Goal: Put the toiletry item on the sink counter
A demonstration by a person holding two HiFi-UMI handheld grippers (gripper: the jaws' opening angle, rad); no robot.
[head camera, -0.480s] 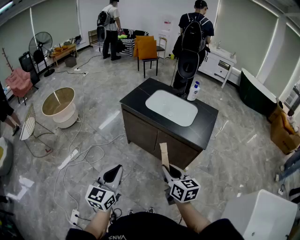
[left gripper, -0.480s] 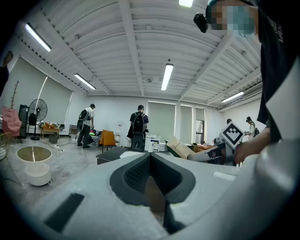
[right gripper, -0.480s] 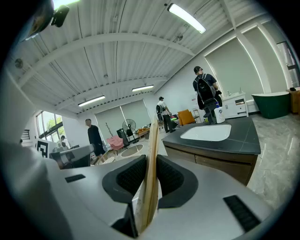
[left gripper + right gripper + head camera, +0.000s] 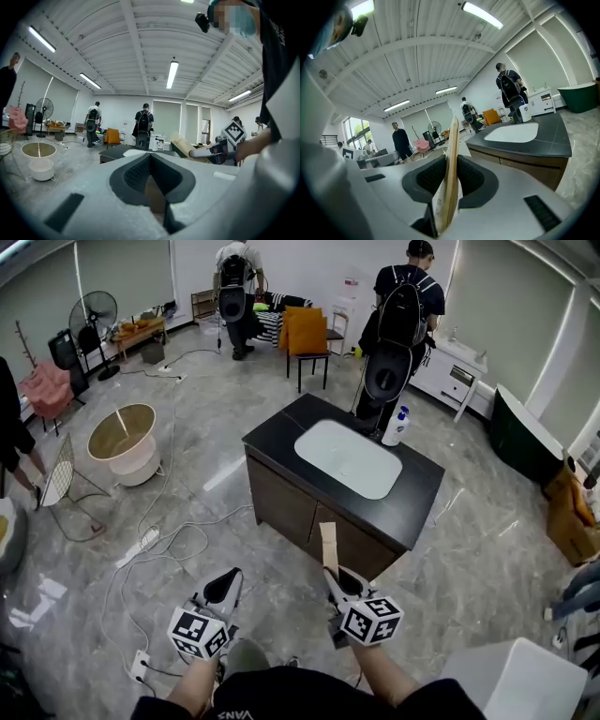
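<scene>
The toiletry item [image 4: 328,545] is a flat tan packet that stands upright in my right gripper [image 4: 335,583], whose jaws are shut on its lower end. In the right gripper view the packet [image 4: 453,140] sits edge-on between the dark pads. The black sink counter [image 4: 412,493] with its white basin [image 4: 347,457] stands just ahead of the packet, apart from it. My left gripper [image 4: 226,589] hangs beside the right one over the floor, shut with nothing in it [image 4: 151,164].
A white pump bottle [image 4: 396,426] stands on the counter's far corner. A person with a backpack [image 4: 398,315] stands behind the counter, another [image 4: 236,292] farther back. Cables [image 4: 159,545] and a power strip lie on the floor at left, near a round tub [image 4: 122,437]. A white box [image 4: 520,676] is at lower right.
The view has shifted slightly. The far person has moved to the right, and someone now shows at the left edge. Both grippers and the packet stay nearly where they were.
</scene>
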